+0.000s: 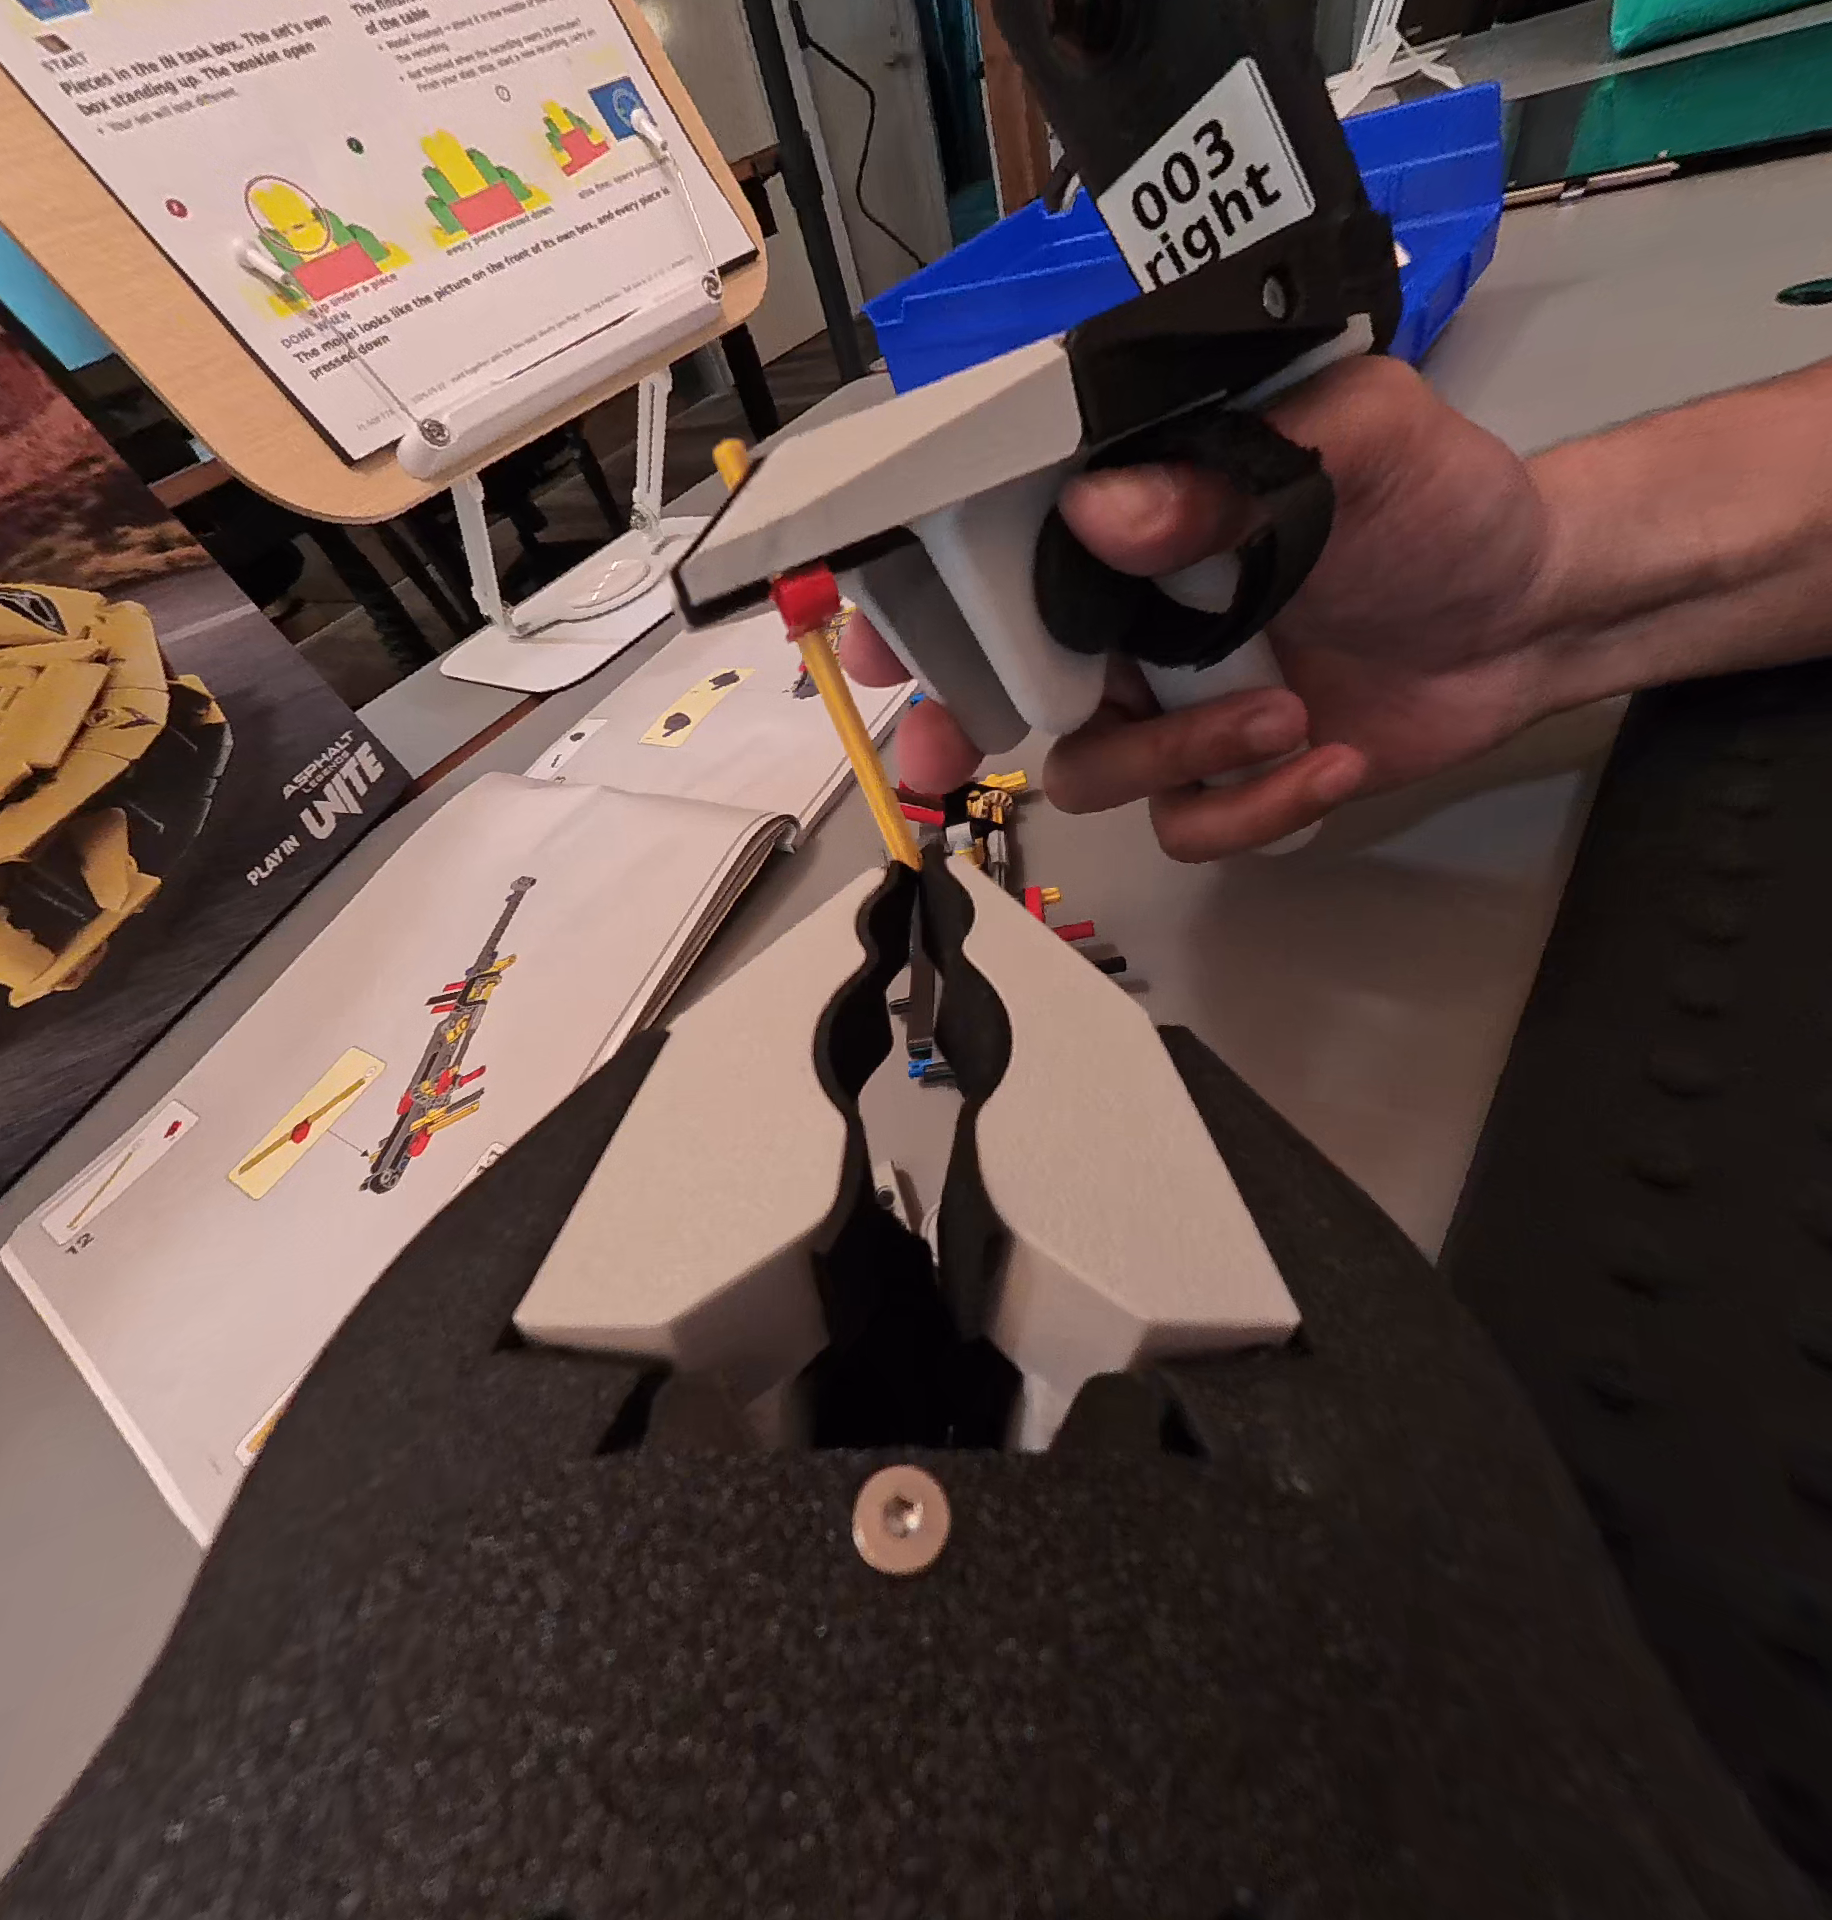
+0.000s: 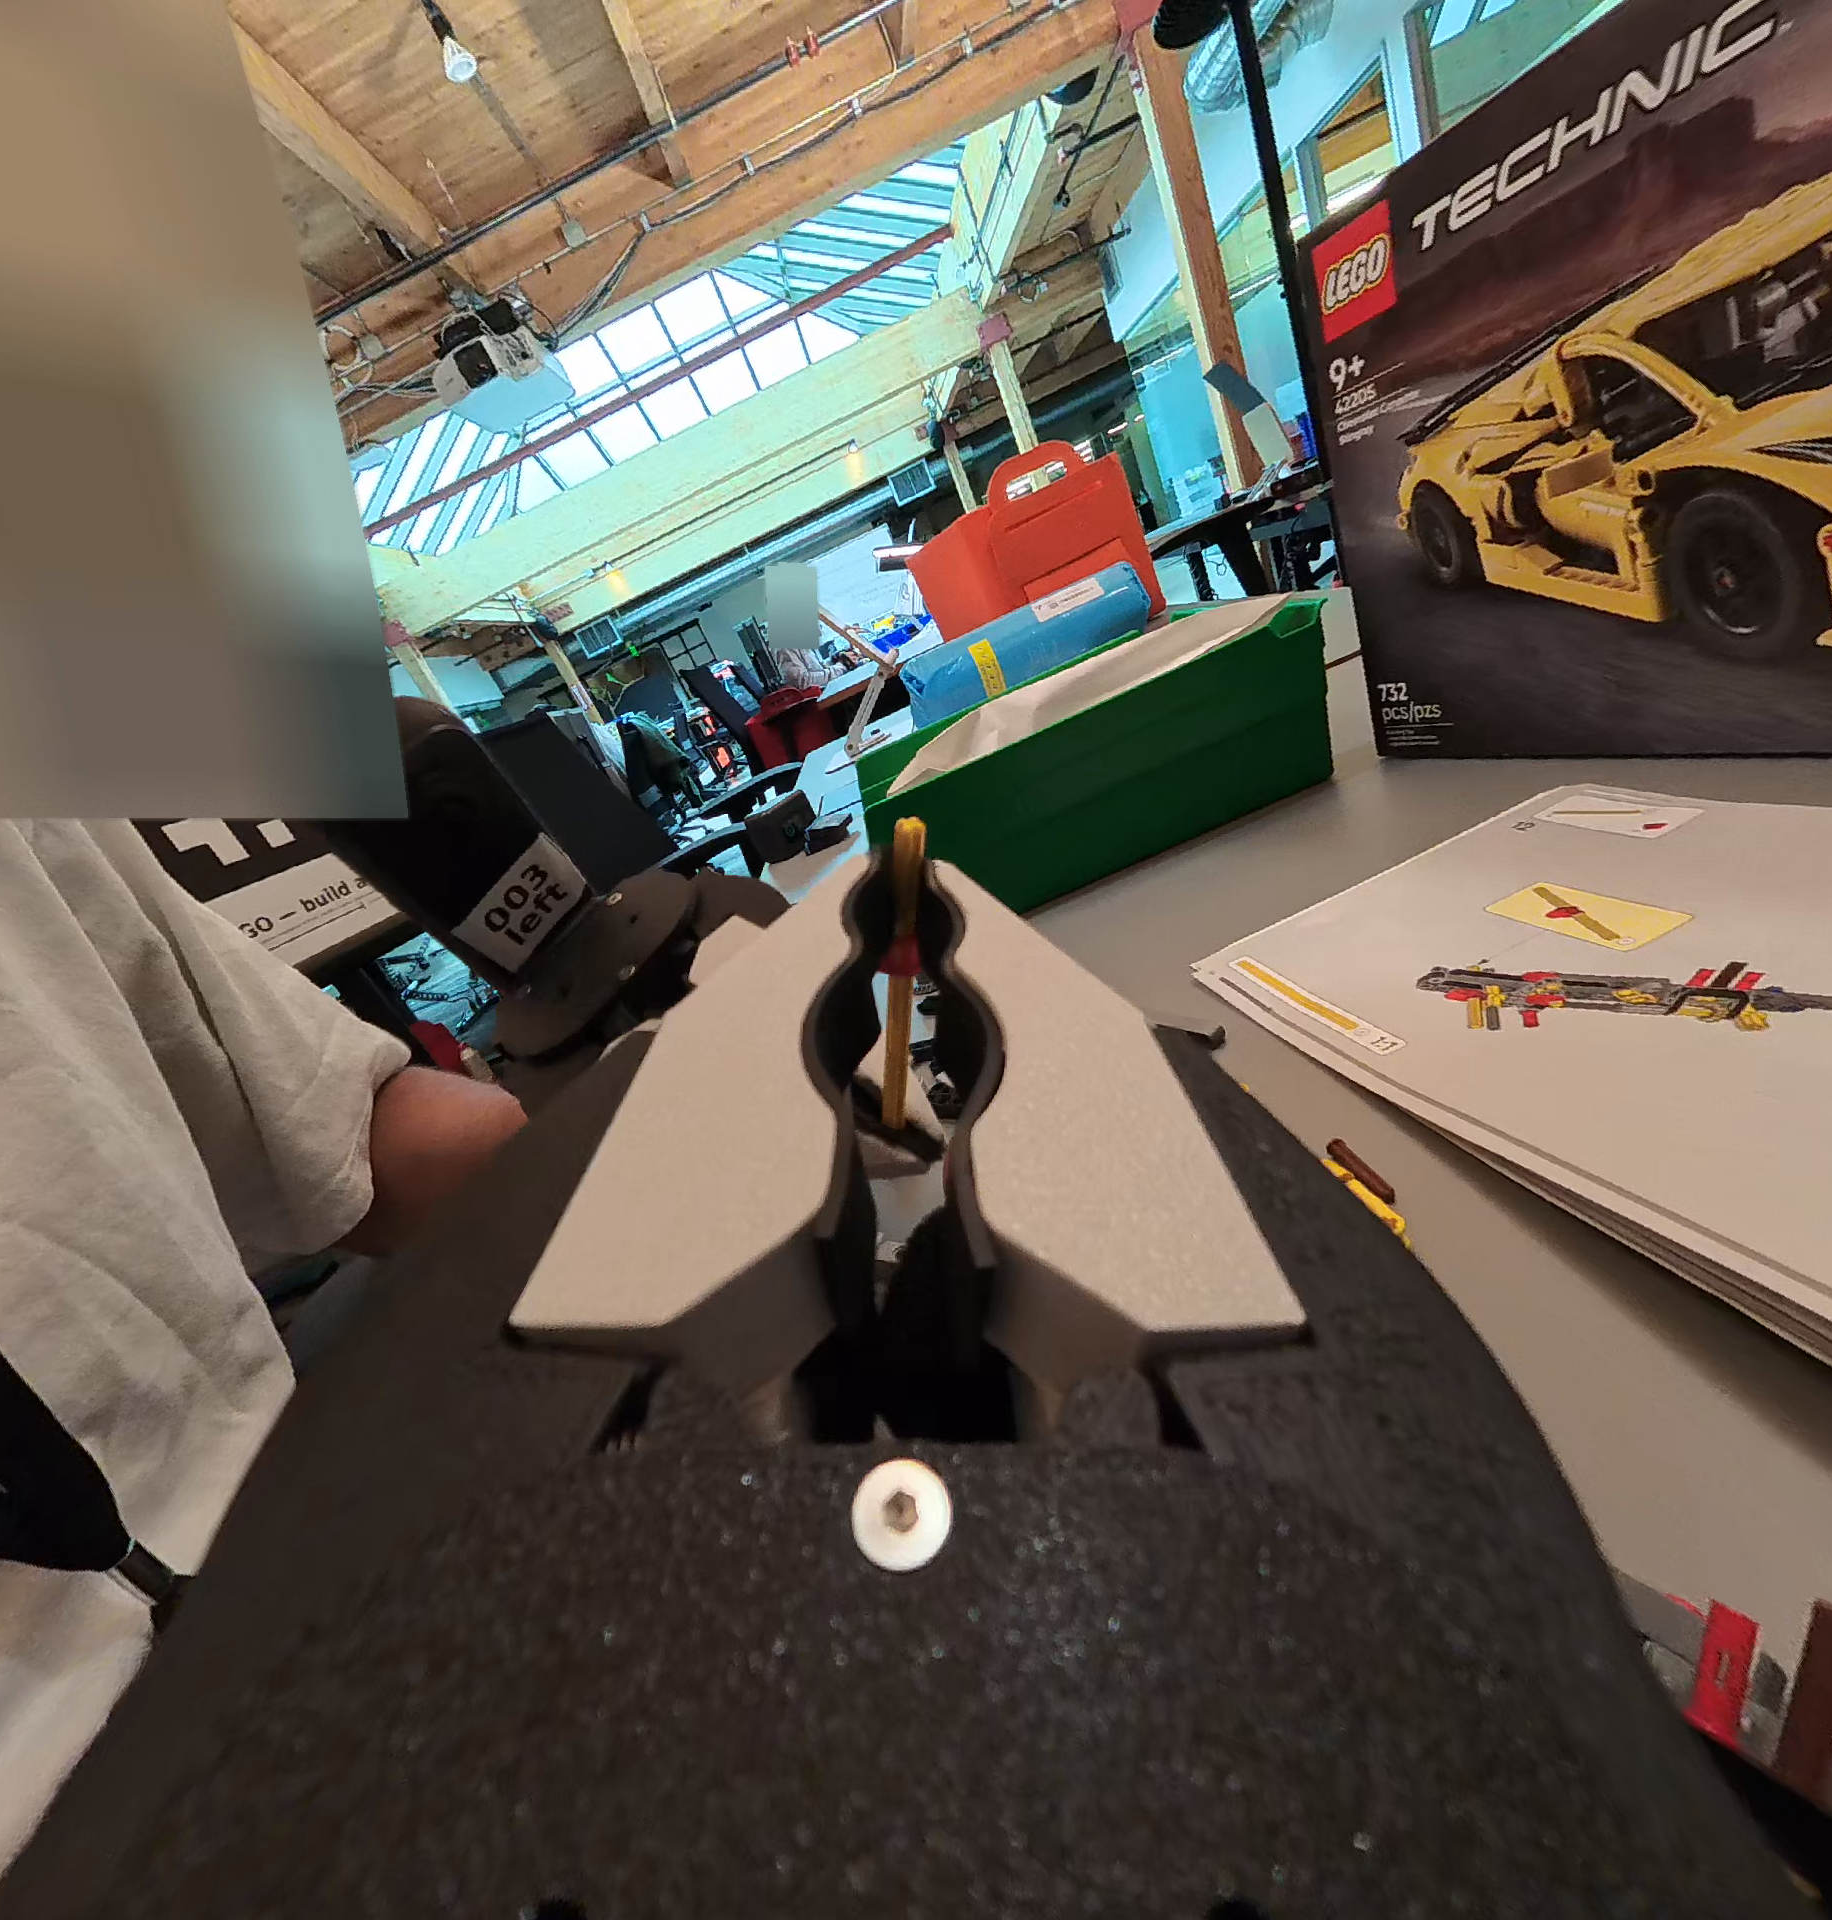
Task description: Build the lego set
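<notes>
A long yellow axle [image 1: 858, 764] with a red bush [image 1: 803, 600] near its upper end is held in the air between both grippers. My left gripper [image 1: 917, 883] is shut on the axle's lower end. My right gripper [image 1: 777, 582], held by a hand, comes from the right and is shut at the red bush. In the right wrist view the axle [image 2: 896, 1039] runs upright between the right gripper's [image 2: 907, 883] pads, with the red bush [image 2: 896, 956] pinched in them. The left gripper's body [image 2: 579, 935] shows behind on the left.
An open instruction booklet [image 1: 372, 1039] [image 2: 1514, 1039] lies on the grey table. The Lego box [image 1: 60, 727] [image 2: 1618, 416] stands behind it. Loose pieces [image 1: 995, 821] lie under the grippers. A blue bin [image 1: 1411, 208], a green bin [image 2: 1099, 748] and a sheet on a stand [image 1: 372, 208] are at the back. The left gripper's tips are roughly 6 cm from the right gripper's.
</notes>
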Demonstrator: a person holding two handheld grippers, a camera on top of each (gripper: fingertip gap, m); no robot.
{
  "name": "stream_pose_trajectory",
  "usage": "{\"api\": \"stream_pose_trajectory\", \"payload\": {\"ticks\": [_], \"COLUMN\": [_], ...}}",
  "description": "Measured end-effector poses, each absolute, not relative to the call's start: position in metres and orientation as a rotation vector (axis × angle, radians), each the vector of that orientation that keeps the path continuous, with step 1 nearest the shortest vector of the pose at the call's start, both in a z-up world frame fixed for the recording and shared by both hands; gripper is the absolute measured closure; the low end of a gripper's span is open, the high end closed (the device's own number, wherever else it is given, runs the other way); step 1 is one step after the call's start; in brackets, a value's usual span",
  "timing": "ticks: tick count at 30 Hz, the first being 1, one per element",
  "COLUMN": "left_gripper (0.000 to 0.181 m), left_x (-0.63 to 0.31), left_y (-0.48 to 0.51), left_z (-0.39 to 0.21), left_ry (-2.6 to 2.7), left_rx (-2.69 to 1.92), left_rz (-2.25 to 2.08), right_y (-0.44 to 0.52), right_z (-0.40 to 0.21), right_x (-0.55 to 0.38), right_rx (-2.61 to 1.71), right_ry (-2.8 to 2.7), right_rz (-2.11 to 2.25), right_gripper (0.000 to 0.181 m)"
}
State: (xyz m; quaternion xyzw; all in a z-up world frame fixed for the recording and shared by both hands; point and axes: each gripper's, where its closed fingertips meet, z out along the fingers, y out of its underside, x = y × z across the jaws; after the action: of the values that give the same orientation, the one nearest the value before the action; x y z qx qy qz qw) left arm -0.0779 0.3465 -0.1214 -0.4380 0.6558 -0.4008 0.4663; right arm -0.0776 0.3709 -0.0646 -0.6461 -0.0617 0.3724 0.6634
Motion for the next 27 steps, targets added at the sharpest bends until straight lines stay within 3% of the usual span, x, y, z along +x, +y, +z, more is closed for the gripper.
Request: {"api": "stream_pose_trajectory", "payload": {"ticks": [20, 23, 27], "left_gripper": [0.181, 0.181, 0.163], "left_x": [-0.077, -0.076, -0.075], "left_y": [0.335, 0.335, 0.328], "left_z": [-0.12, -0.121, -0.13], "left_ry": [1.64, 1.632, 1.691], "left_rx": [-1.011, -1.1, -1.169], "left_rz": [-0.969, -1.125, -1.214], "right_y": [0.373, 0.37, 0.37], "right_z": [-0.067, -0.064, -0.071], "right_x": [-0.082, -0.074, -0.084], "right_rx": [-1.479, -1.45, -1.502], "right_ry": [-0.148, -0.142, -0.241], "right_rz": [0.884, 0.906, 0.768], "right_gripper": [0.178, 0.179, 0.179]}}
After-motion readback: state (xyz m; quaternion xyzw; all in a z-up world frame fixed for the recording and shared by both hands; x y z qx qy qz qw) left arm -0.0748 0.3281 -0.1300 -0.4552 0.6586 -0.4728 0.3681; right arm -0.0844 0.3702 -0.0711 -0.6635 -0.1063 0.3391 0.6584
